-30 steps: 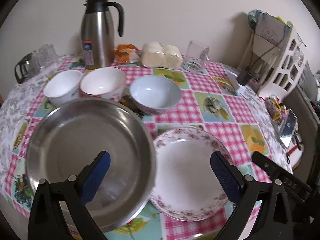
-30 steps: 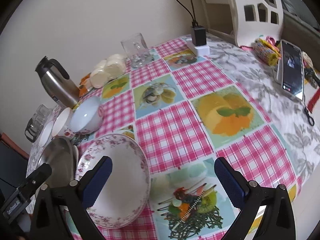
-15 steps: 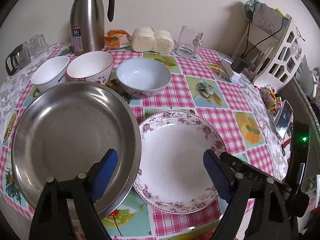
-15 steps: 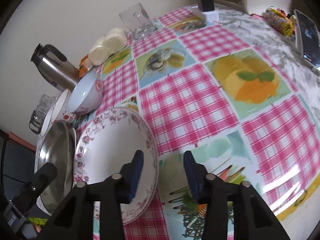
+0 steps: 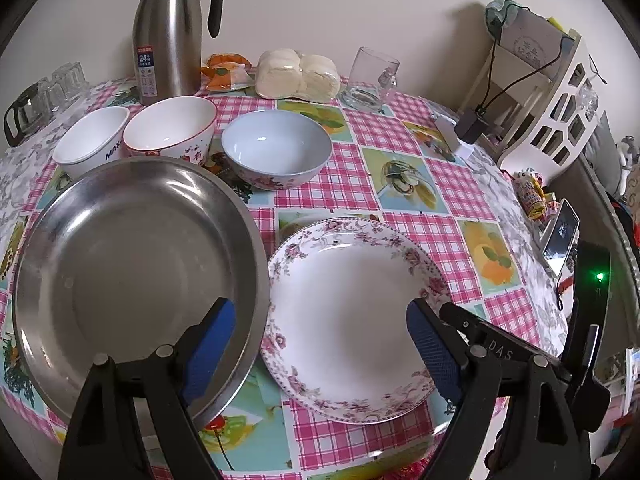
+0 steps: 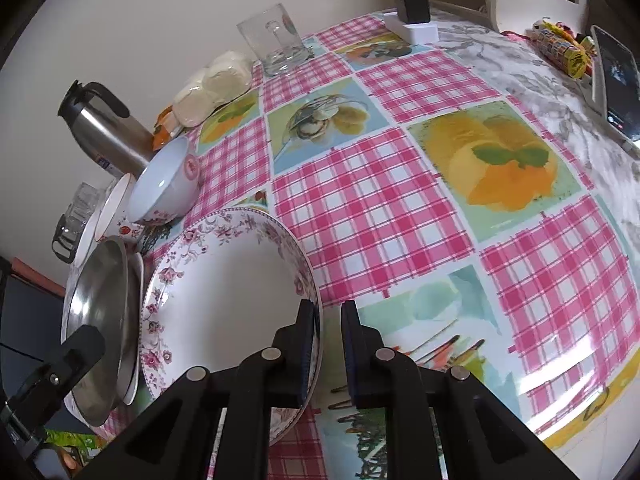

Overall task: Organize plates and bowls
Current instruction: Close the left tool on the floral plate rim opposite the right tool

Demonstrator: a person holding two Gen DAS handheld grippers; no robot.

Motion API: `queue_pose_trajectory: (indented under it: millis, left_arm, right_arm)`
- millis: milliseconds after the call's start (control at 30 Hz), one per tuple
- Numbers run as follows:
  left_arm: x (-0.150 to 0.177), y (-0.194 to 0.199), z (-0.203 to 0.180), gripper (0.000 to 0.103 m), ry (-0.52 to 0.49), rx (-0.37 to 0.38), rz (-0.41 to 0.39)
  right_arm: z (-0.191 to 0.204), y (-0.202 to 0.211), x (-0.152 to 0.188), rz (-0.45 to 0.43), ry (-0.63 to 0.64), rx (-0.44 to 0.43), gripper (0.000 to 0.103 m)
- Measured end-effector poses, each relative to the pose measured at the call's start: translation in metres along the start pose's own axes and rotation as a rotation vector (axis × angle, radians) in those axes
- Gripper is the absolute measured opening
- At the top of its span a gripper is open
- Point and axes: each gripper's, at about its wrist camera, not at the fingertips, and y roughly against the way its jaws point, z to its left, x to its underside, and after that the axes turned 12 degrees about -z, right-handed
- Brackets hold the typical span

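A floral-rimmed white plate [image 5: 348, 312] [image 6: 224, 288] lies on the checked tablecloth [image 6: 380, 208]. My right gripper [image 6: 328, 352] is shut on its near right rim, one pad inside the plate and one outside. Left of it lies a wide steel plate [image 5: 132, 264] [image 6: 100, 300], with a white rim showing beneath it. My left gripper [image 5: 320, 348] hangs open above both plates, its left finger over the steel plate and its right finger over the floral rim. Behind stand a white bowl [image 5: 92, 140], a red-rimmed bowl [image 5: 172, 128] and a pale blue bowl [image 5: 276, 148].
Along the wall stand a steel jug [image 5: 168, 32], an orange packet [image 5: 224, 72], bagged buns [image 5: 298, 76] and a glass mug [image 5: 370, 80]. Glasses [image 5: 48, 88] sit far left. A charger [image 5: 468, 128], white rack [image 5: 560, 96], sweets [image 5: 530, 196] and phone [image 5: 560, 232] crowd the right edge.
My right gripper sank toward the table and its jaws went from wide open to shut on the floral plate's rim. The left gripper's jaws narrowed slightly and its view tilted downward.
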Motion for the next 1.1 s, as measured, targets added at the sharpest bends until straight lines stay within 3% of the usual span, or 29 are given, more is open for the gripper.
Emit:
queue_pose_trajectory:
  millis: [333,400,700,967,1100]
  left_arm:
    - [0.002,-0.005,-0.011,0.087,-0.004,0.043,0.033]
    - [0.004,-0.007,-0.013,0.083,-0.002,0.055,0.045]
    - [0.013,-0.020,-0.031,0.074,-0.029,0.100,0.109]
    - [0.025,-0.039,-0.033,0.072,-0.007,0.082,0.184]
    - [0.030,-0.049,-0.035,0.061,0.000,0.080,0.214]
  right_arm:
    - [-0.026,0.010,-0.007,-0.035,-0.067,0.087,0.015]
    - [-0.032,0.012,-0.008,-0.041,-0.081,0.102,0.015]
    - [-0.047,0.015,-0.012,-0.052,-0.127,0.117,0.015]
    - [-0.052,0.015,-0.011,-0.046,-0.144,0.113,0.016]
    - [-0.051,0.013,-0.009,-0.035,-0.140,0.110,0.016]
